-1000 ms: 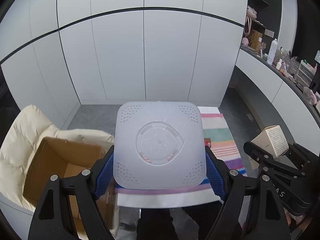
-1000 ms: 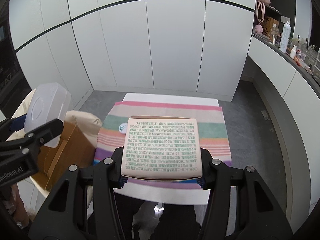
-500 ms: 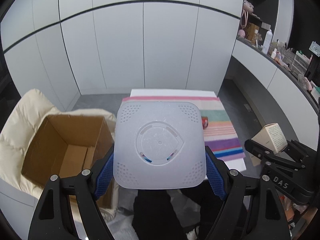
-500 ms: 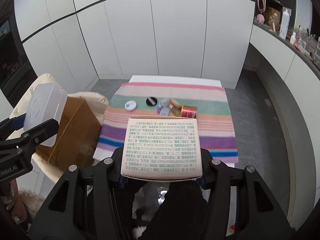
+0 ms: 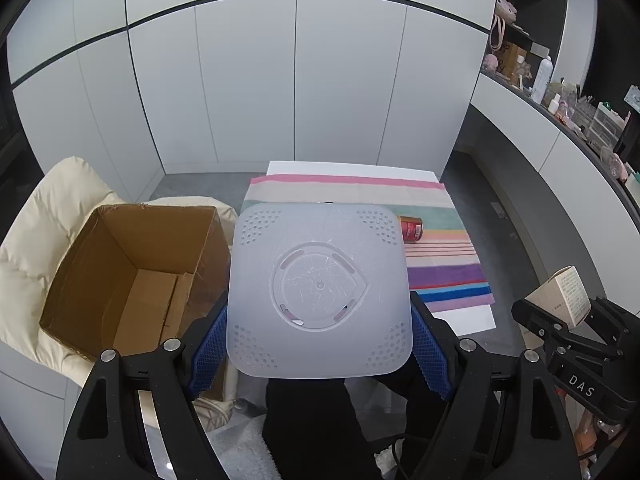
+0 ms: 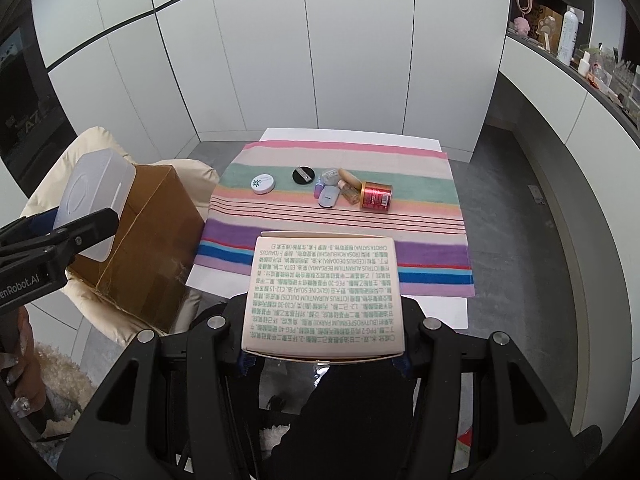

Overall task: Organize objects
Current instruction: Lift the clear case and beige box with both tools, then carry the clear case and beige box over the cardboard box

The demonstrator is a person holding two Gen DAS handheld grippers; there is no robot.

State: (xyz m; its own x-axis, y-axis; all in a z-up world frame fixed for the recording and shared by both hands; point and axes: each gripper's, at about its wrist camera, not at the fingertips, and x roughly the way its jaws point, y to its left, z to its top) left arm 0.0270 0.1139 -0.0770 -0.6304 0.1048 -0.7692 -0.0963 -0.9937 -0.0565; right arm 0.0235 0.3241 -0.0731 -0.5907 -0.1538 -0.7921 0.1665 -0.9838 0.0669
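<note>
In the left tool (image 5: 320, 354), a frosted square plastic lid (image 5: 319, 290)

white container (image 5: 320, 292) hides most of the striped cloth's (image 5: 444, 280) small items.

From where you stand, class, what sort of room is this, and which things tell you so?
Probably a home dressing or storage room: tall white cabinet doors, a side counter crowded with bottles, and cosmetics on a striped cloth beside a cardboard box.
</note>
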